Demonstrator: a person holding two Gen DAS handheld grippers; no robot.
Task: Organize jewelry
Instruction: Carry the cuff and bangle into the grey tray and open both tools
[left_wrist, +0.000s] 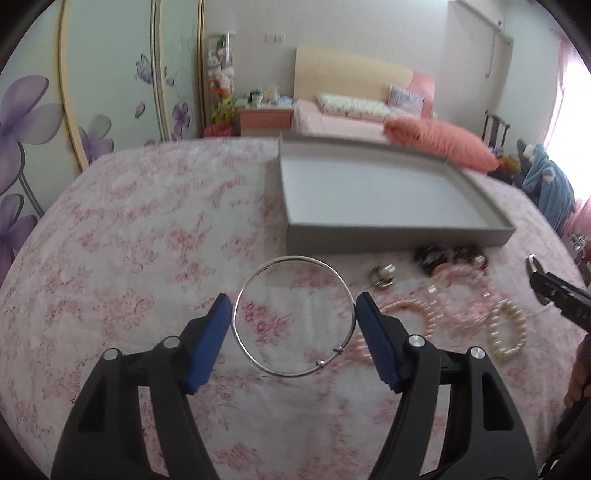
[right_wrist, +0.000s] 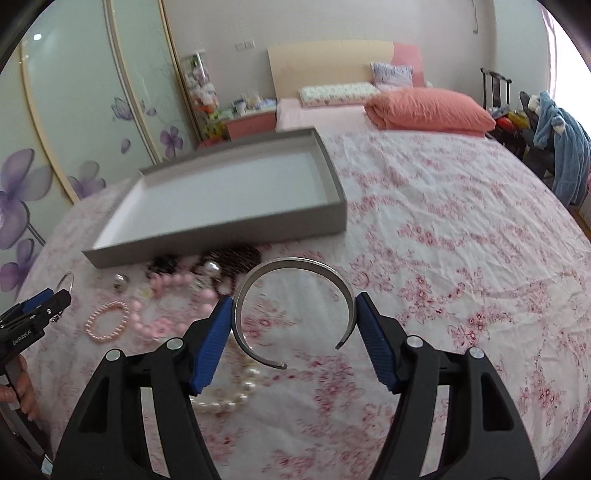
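My left gripper (left_wrist: 293, 308) is shut on a thin silver bangle (left_wrist: 258, 365), held between its blue pads above the floral cloth. My right gripper (right_wrist: 293, 308) is shut on an open silver cuff bracelet (right_wrist: 291, 263), held above the cloth. A shallow grey tray (left_wrist: 399, 236) with a white floor lies beyond; it also shows in the right wrist view (right_wrist: 221, 242). Loose jewelry lies in front of it: a pink bead bracelet (right_wrist: 107, 321), a white pearl bracelet (left_wrist: 508, 334), a ring (left_wrist: 382, 276) and dark pieces (left_wrist: 448, 258).
The pink floral cloth (left_wrist: 147, 240) covers the work surface. A bed with an orange pillow (right_wrist: 430, 109) stands behind. A wardrobe with purple flowers (left_wrist: 33, 122) is at the left. The right gripper shows at the left wrist view's right edge (left_wrist: 557, 291).
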